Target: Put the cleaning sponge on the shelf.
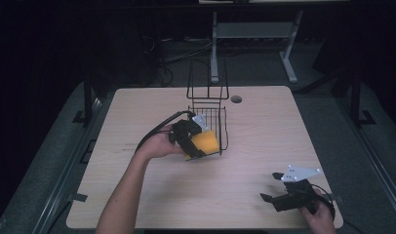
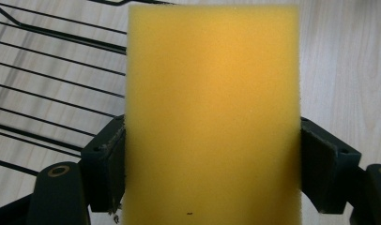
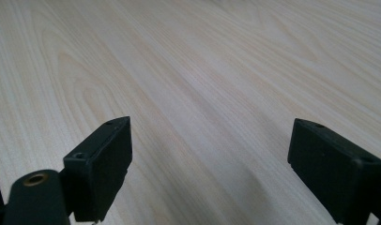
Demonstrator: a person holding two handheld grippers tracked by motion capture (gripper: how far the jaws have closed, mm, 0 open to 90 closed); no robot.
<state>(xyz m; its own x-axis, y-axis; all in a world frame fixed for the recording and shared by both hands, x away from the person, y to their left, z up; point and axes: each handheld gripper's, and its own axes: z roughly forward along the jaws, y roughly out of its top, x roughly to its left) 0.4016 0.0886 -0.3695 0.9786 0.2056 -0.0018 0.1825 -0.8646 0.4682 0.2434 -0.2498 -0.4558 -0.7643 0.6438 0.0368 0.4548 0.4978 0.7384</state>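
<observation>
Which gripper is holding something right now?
The left gripper: its jaws clamp the yellow sponge beside the wire basket. The right gripper is open, holding nothing.

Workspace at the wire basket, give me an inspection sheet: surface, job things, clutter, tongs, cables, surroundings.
Surface: light wood table, grommet hole near the far edge.
Job's things: yellow sponge clamped at its sides; black wire basket mid-table, tall handle up, sponge at its near side.
Clutter: nothing seen.
Tongs: left tongs shut on the sponge; right tongs open, nothing held, low over the near right corner.
Cables: black cable trails from the left tongs across the table; more on the floor beyond.
Surroundings: dark room, grey desk frame behind the table.
</observation>
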